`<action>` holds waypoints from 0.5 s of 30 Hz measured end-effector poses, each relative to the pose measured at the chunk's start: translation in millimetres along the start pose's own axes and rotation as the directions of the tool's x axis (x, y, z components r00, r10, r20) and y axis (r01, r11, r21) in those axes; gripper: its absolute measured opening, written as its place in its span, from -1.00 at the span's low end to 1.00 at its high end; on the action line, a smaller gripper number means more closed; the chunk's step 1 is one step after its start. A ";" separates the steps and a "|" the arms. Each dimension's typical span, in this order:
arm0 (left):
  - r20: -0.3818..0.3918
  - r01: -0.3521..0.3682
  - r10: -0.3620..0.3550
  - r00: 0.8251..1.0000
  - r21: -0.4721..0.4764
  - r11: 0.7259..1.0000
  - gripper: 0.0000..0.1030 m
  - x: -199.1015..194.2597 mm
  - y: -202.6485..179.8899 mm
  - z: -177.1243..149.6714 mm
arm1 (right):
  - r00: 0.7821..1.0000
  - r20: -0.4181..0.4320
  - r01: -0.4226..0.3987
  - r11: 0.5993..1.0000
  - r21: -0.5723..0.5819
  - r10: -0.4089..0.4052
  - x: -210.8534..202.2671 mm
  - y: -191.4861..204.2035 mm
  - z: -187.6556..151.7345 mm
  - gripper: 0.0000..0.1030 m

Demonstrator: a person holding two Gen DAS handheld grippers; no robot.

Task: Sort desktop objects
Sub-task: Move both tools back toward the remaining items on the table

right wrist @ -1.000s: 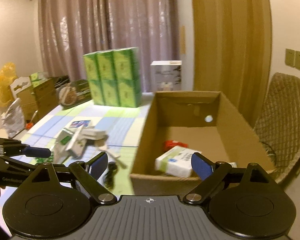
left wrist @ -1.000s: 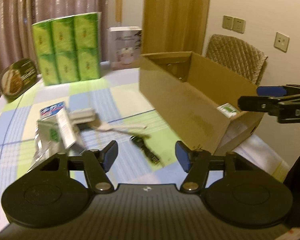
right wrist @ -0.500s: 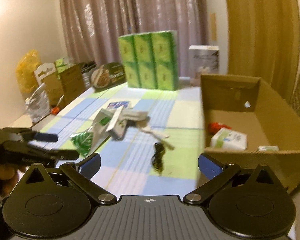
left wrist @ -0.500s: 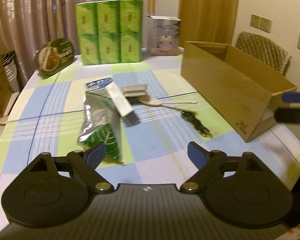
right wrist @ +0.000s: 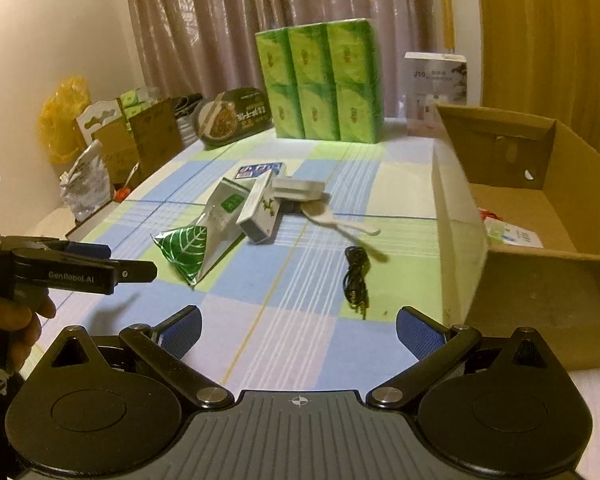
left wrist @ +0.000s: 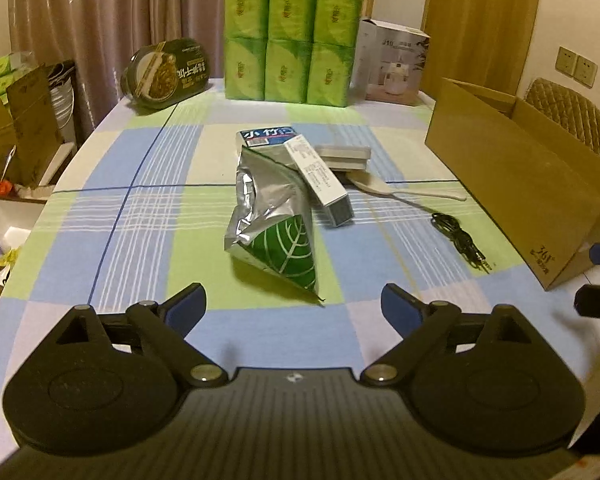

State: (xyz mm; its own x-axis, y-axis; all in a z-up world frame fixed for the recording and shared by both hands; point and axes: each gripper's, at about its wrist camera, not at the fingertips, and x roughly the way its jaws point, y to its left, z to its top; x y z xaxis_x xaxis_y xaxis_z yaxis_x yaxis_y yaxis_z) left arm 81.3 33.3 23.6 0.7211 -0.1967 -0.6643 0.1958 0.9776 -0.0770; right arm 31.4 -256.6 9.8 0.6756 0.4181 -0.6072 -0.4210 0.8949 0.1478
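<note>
A silver and green foil bag lies mid-table, also in the right wrist view. Behind it lie a long white carton, a blue-topped box, a grey flat box, a white spoon and a black cable. The cable also shows in the right wrist view. My left gripper is open and empty, just in front of the bag. My right gripper is open and empty, near the cable. An open cardboard box stands at the right.
Green tissue packs, a noodle bowl pack and a white appliance box stand at the table's far end. Cartons and bags sit off the left edge. A wicker chair is behind the cardboard box.
Both grippers have swung left, from the cardboard box toward the pile mid-table. The left gripper's jaws have spread wider. Nothing on the table has moved.
</note>
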 end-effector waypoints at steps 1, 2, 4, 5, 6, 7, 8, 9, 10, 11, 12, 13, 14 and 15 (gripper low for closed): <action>-0.002 0.001 -0.001 1.000 0.002 1.000 0.79 1.0 0.3 0.5 | 1.000 -0.003 -0.001 1.000 -0.003 0.001 3.0 0.4 0.4 0.96; -0.006 0.003 -0.003 1.000 0.009 1.000 0.81 2.6 0.3 0.9 | 1.000 -0.007 -0.001 1.000 -0.010 0.001 6.9 1.0 0.6 0.96; -0.015 0.005 -0.005 1.000 0.025 1.000 0.81 6.8 -0.4 2.3 | 1.000 -0.017 0.006 1.000 -0.024 -0.006 15.2 2.1 1.3 0.96; -0.020 0.006 -0.005 1.000 0.035 0.999 0.81 9.2 -0.9 3.0 | 1.000 -0.021 0.012 0.999 -0.031 -0.012 19.5 2.5 1.9 0.96; -0.025 0.006 -0.005 1.000 0.045 0.999 0.81 12.1 -1.9 4.3 | 1.000 -0.024 0.014 0.999 -0.036 -0.015 23.2 2.2 2.5 0.96; -0.032 0.006 -0.004 0.999 0.054 0.999 0.81 14.9 -2.8 6.0 | 0.999 -0.028 0.015 0.999 -0.040 -0.017 26.8 1.3 3.4 0.96; -0.038 0.007 -0.004 0.999 0.063 0.998 0.81 17.6 -3.5 7.7 | 0.999 -0.032 0.018 0.999 -0.045 -0.019 31.2 0.8 4.5 0.95; -0.043 0.007 -0.004 0.999 0.073 0.997 0.81 20.8 -4.3 9.8 | 0.999 -0.036 0.023 0.998 -0.050 -0.025 36.0 0.0 5.5 0.95; -0.047 0.009 -0.005 0.999 0.084 0.996 0.81 24.2 -5.0 12.6 | 0.999 -0.036 0.031 0.998 -0.057 -0.033 40.9 -1.0 7.3 0.95; -0.050 0.009 -0.005 0.999 0.095 0.995 0.81 27.7 -5.3 15.5 | 0.999 -0.034 0.038 0.997 -0.063 -0.041 46.1 -2.4 9.1 0.95; -0.050 0.010 -0.005 0.999 0.105 0.994 0.81 31.1 -5.3 19.0 | 0.998 -0.033 0.048 0.996 -0.070 -0.050 51.1 -3.6 10.9 0.89; -0.050 0.011 -0.005 0.999 0.112 0.994 0.81 33.8 -5.1 22.0 | 0.998 -0.033 0.056 0.995 -0.078 -0.059 56.0 -5.0 13.1 0.81; -0.052 0.013 -0.007 0.999 0.116 0.993 0.81 37.5 -4.3 26.1 | 0.997 -0.035 0.061 0.995 -0.085 -0.064 62.0 -7.1 15.8 0.67; -0.053 0.016 -0.010 0.999 0.116 0.993 0.81 41.0 -3.7 29.5 | 0.997 -0.037 0.065 0.994 -0.090 -0.068 67.4 -8.9 18.0 0.61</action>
State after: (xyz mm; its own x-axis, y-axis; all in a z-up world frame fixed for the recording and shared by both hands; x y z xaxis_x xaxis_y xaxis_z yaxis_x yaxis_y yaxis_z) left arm 129.8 19.4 18.6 0.6828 -0.2019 -0.7022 0.2826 0.9592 -0.0010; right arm 91.6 -233.6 -18.4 0.6796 0.3499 -0.6447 -0.4293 0.9024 0.0372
